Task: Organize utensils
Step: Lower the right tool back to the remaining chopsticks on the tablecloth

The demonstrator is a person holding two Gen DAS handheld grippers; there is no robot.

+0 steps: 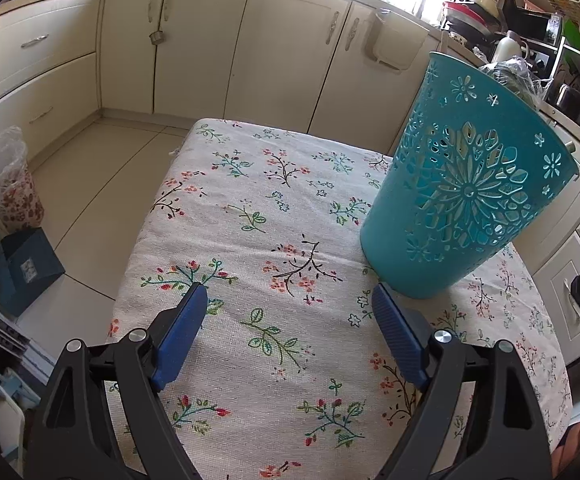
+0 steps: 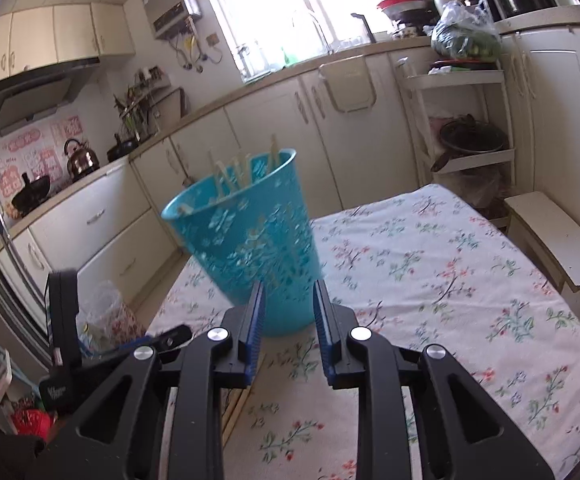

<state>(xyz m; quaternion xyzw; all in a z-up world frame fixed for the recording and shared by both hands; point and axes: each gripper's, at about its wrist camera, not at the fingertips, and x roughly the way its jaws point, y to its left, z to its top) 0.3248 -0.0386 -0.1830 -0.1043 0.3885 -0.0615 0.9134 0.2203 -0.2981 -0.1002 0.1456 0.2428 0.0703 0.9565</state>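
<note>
Chopsticks (image 2: 237,396) lie on the tabletop (image 2: 430,280) near its front-left edge, long axis running away toward the teal basket (image 2: 249,240), directly beneath the right gripper (image 2: 287,312). That gripper is nearer, jaws partly parted and empty; the left gripper (image 1: 290,304) is released wide, empty

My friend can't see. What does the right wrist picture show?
A teal plastic basket holding pale chopsticks stands on a floral tablecloth, just beyond the right gripper, whose jaws are slightly apart and empty. More chopsticks lie beneath it.
</note>
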